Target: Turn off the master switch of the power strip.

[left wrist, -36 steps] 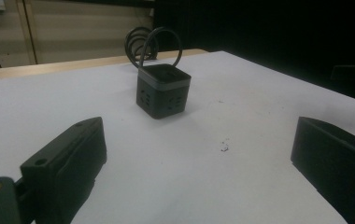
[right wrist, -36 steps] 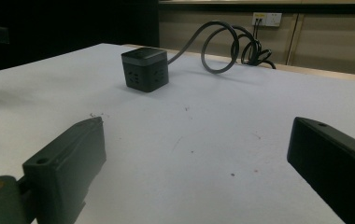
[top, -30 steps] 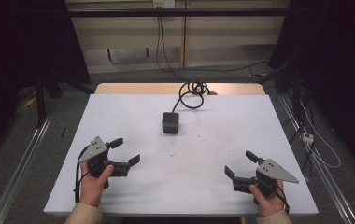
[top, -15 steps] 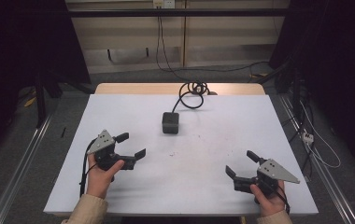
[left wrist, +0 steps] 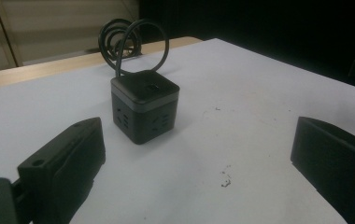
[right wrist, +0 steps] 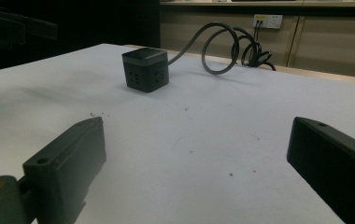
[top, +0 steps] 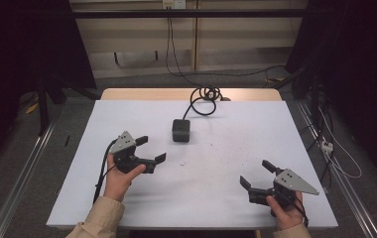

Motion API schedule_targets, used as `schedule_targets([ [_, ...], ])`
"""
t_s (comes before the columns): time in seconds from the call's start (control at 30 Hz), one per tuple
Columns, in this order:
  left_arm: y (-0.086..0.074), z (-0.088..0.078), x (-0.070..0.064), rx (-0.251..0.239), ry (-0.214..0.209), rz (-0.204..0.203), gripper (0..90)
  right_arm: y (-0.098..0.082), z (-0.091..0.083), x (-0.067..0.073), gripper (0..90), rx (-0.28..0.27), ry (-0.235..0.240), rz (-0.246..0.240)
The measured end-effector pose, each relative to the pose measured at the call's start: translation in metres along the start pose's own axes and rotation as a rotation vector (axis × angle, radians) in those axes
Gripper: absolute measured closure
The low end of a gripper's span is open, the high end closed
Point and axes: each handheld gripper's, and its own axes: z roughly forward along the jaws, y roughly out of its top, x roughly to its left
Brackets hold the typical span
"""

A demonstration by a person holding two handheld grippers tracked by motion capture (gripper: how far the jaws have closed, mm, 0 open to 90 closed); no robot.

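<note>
The left claw (top: 149,148), jaws spread and empty, points toward 2 o'clock at the cube (top: 181,130), which sits at bench (top: 236,198) centre with its cord (top: 201,101) coiled toward 12. A skewed closure could pinch a corner and spin the cube, or the stiff cord could drag it back. The right claw (top: 257,173), also spread and empty, hangs at 5 o'clock, well apart.

White table (top: 226,208); black socket cube (top: 181,130)

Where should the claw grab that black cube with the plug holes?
Probably across two opposite flat side walls of the black cube-shaped power socket, coming from its near side with the open left gripper. The thick black cord leaves the far side, so stay clear of it.
</note>
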Motion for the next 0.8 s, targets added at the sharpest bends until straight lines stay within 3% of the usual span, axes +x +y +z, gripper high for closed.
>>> schedule_targets([
  [0.8,0.006,0.028,0.009,0.046,0.027,-0.022,3.4,0.000,0.000,-0.001,4.2,0.002,-0.002,0.000],
])
